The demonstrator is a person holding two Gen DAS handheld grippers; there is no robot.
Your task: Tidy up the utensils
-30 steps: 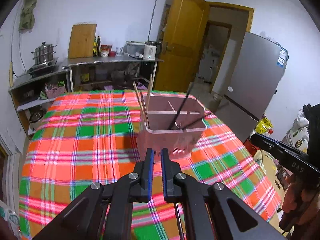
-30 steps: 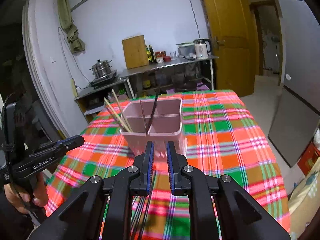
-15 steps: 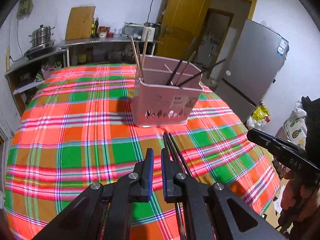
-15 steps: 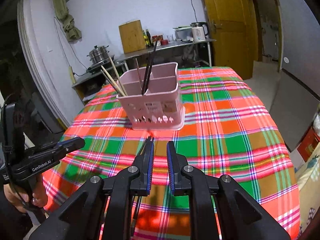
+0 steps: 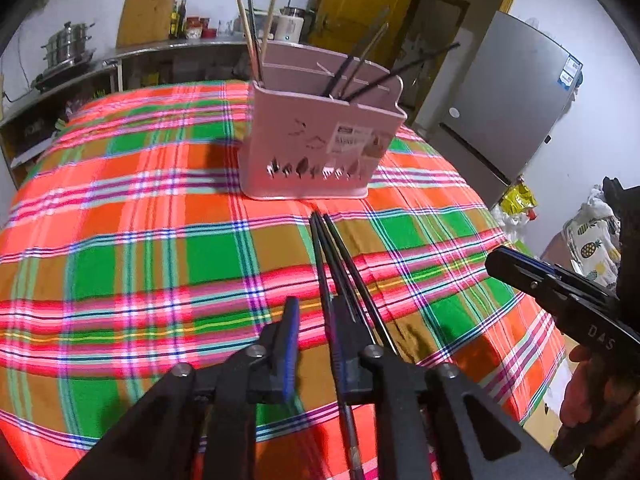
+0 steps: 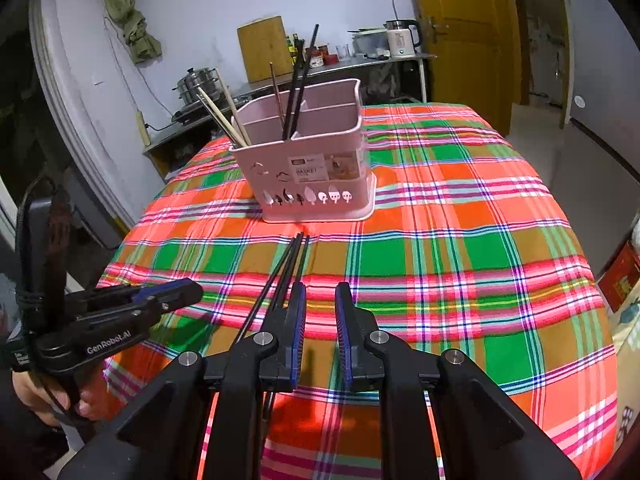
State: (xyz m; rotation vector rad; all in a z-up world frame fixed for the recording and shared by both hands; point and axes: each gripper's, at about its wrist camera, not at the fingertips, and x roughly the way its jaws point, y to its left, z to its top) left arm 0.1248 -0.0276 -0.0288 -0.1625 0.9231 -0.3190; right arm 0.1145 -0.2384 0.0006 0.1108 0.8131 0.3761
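Observation:
A pink divided utensil holder [image 5: 320,148] [image 6: 312,172] stands on the plaid tablecloth [image 5: 160,240], with wooden and black chopsticks upright in its compartments. Several black chopsticks [image 5: 336,264] [image 6: 284,272] lie flat on the cloth in front of it, pointing at the holder. My left gripper [image 5: 314,324] is open and low over the near ends of these chopsticks; its right finger [image 5: 344,344] lies over them. My right gripper [image 6: 320,308] is open and empty, just right of the chopsticks. Each gripper shows in the other's view [image 5: 560,296] [image 6: 120,316].
The table's front edge lies close below both grippers. A grey fridge [image 5: 512,108] stands right of the table, a yellow door [image 6: 468,36] behind it. A counter [image 6: 340,68] with pots, bottles, a kettle and a cutting board runs along the back wall.
Both grippers have dropped and pulled back from the holder toward the table's front edge, and both have opened from nearly shut. The loose black chopsticks have come into full view.

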